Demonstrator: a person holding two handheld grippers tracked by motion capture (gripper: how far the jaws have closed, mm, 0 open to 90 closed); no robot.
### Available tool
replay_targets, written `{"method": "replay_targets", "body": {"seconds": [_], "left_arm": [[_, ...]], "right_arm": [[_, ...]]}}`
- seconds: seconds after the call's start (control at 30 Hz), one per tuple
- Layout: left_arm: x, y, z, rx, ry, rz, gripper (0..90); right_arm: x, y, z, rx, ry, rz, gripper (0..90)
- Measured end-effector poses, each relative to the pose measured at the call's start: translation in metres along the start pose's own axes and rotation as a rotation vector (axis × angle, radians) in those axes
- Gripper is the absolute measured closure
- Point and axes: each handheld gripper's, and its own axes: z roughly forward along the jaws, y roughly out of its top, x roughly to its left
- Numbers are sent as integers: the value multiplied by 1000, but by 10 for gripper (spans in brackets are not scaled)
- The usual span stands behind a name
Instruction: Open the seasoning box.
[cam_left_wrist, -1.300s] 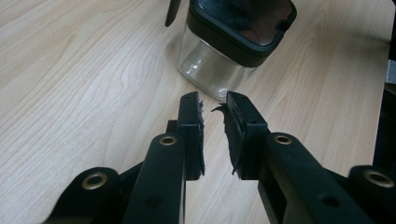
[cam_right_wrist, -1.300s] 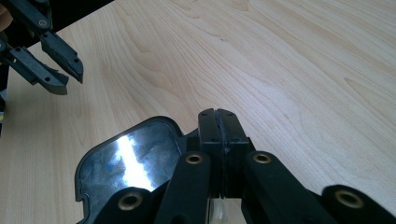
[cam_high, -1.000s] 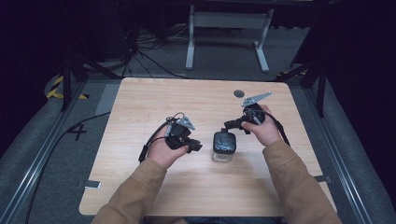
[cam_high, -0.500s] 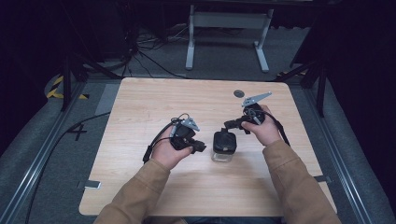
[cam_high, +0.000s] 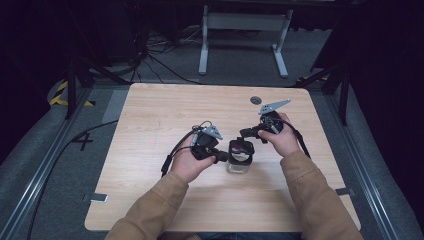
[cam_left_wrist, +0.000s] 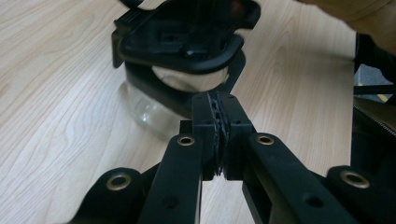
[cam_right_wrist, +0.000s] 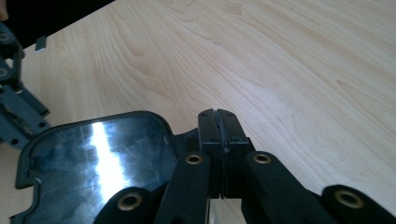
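A clear jar (cam_high: 239, 164) with a black lid (cam_high: 241, 148) stands at the middle of the wooden table (cam_high: 150, 115). My left gripper (cam_high: 223, 158) lies level at the jar's left side. In the left gripper view its jaws (cam_left_wrist: 217, 108) have just been closing and now stand pad to pad with nothing between them, their tips at the dark band under the raised lid (cam_left_wrist: 187, 37) and the glass (cam_left_wrist: 144, 109). My right gripper (cam_high: 244, 134) comes in from the upper right, shut, with its tips (cam_right_wrist: 219, 122) at the edge of the glossy lid (cam_right_wrist: 93, 158). I cannot tell if they pinch it.
A small dark round disc (cam_high: 256, 100) lies near the table's far edge. Beyond the table stand a grey metal frame (cam_high: 240, 22) and cables (cam_high: 150, 55) on the floor. Grey tape (cam_high: 95, 197) marks the front left corner. Bare wood lies left and front.
My left gripper has edged right toward the jar and its jaws have closed. The right gripper and the jar have stayed put.
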Motion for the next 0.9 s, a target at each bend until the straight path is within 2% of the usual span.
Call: {"method": "replay_targets", "body": {"seconds": [0.07,0.1,0.2,0.3,0.37,0.43,0.5,0.6,0.63,0.77,0.9], "left_arm": [[-1,1,2,-8,-2,4,876],[-1,1,3,-10,-2,2,877],[1,1,3,-16,-9,-2,880],[2,0,3,-16,-10,-3,878],[2,0,4,-19,-5,-2,877],[2,0,4,-13,-1,0,873],[2,1,5,-17,4,-4,868],[3,1,6,-12,11,2,864],[3,2,7,-21,6,-13,864],[4,4,8,-47,1,-23,867],[7,8,6,-80,-1,-32,869]], "right_arm": [[0,-1,0,-8,-13,-6,900],[0,-2,-2,-33,-14,-8,900],[7,-5,-20,-84,-34,-33,900],[18,-18,-40,-68,-46,-56,900],[29,-35,-53,-38,-41,-69,900],[38,-49,-60,-34,-30,-70,900],[47,-62,-60,-35,-11,-79,900],[54,-72,-57,-41,0,-94,900],[56,-74,-56,-42,1,-95,900],[63,-76,-53,-55,0,-109,900],[70,-74,-46,-118,4,-118,900]]}}
